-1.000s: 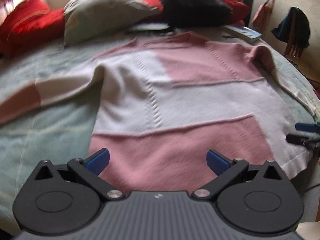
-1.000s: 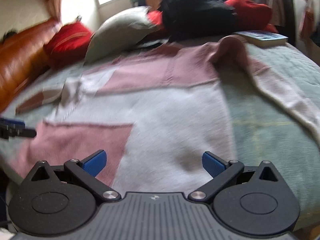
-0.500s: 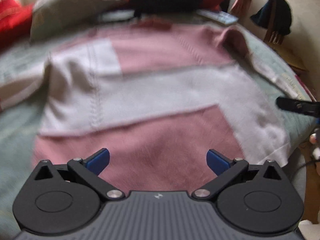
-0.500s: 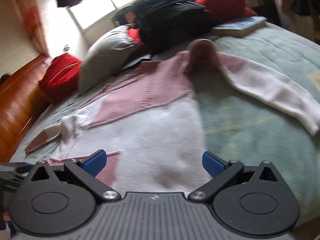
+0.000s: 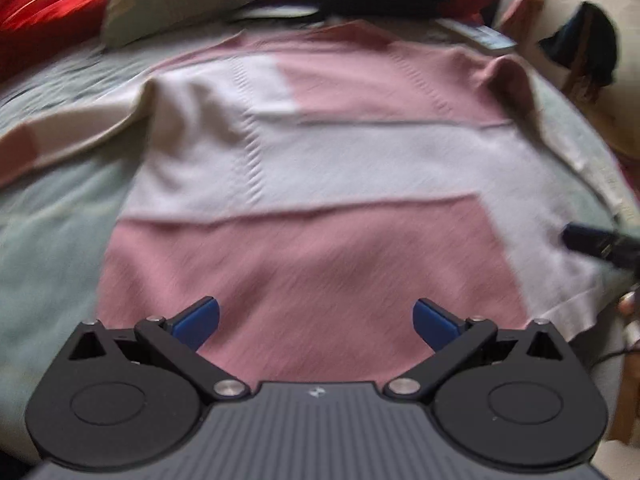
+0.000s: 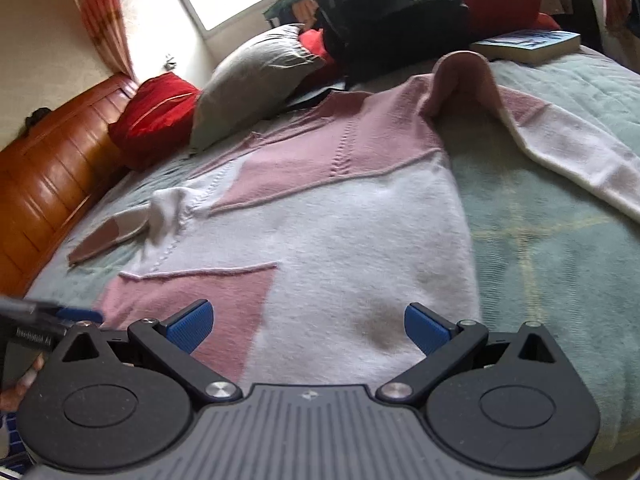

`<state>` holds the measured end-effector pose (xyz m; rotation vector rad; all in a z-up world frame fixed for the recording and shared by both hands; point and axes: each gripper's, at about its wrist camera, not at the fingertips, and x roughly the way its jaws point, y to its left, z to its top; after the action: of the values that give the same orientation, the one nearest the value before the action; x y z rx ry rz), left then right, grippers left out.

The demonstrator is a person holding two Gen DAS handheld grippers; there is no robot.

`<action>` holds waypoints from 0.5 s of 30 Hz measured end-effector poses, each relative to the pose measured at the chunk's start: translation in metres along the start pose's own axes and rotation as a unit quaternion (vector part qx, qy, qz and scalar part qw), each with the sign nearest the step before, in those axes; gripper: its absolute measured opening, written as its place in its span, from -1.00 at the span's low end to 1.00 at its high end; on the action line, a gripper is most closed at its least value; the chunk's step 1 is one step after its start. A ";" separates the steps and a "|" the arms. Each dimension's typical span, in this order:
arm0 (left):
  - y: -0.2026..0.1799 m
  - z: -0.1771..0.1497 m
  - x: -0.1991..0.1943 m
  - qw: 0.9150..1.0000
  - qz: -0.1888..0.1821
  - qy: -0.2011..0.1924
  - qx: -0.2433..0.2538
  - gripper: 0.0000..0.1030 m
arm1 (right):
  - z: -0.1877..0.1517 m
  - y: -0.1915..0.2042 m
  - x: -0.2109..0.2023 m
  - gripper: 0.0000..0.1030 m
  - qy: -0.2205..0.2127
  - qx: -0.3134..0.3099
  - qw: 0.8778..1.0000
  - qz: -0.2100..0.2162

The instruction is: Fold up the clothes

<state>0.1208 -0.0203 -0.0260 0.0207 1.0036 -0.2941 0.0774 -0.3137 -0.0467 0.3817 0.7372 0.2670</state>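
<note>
Left wrist view:
Left gripper (image 5: pixel 316 320): jaws spread wide, holding nothing, over the near pink hem panel.
Sweater (image 5: pixel 320 168): pink-and-white, lying flat on the green bedspread (image 5: pixel 44 220), sleeves out to both sides.
Right gripper (image 5: pixel 600 240): a dark tip at the sweater's right edge; its state cannot be told here.

Right wrist view:
Right gripper (image 6: pixel 310 328): jaws wide apart, empty, above the white lower part.
Sweater (image 6: pixel 340 216): spread on the bedspread (image 6: pixel 540 248); right shoulder humped up.
Background: grey pillow (image 6: pixel 252 80), black backpack (image 6: pixel 384 8), book (image 6: pixel 528 44).

Sweater (image 6: pixel 340 216) flat on bed (image 6: pixel 540 240); pillow (image 6: pixel 248 80), backpack (image 6: pixel 384 12), book (image 6: pixel 528 42) behind.
</note>
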 end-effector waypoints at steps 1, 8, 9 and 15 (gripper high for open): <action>-0.002 0.007 0.004 1.000 -0.014 -0.008 0.002 0.99 | -0.001 0.000 0.001 1.00 0.002 -0.001 1.000 0.002; 0.035 0.025 0.042 0.997 -0.035 -0.017 -0.063 0.99 | -0.008 0.000 0.008 1.00 0.013 -0.002 1.000 0.009; 0.047 0.026 0.043 0.996 -0.026 -0.022 -0.080 0.98 | -0.009 -0.001 0.008 1.00 0.013 -0.001 1.000 0.009; 0.067 0.045 0.023 0.993 -0.031 -0.030 -0.107 0.98 | -0.002 0.006 0.009 1.00 0.017 -0.006 1.000 0.025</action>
<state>0.1863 0.0318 -0.0292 -0.2128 0.9736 -0.2421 0.0819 -0.3048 -0.0512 0.3849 0.7597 0.3265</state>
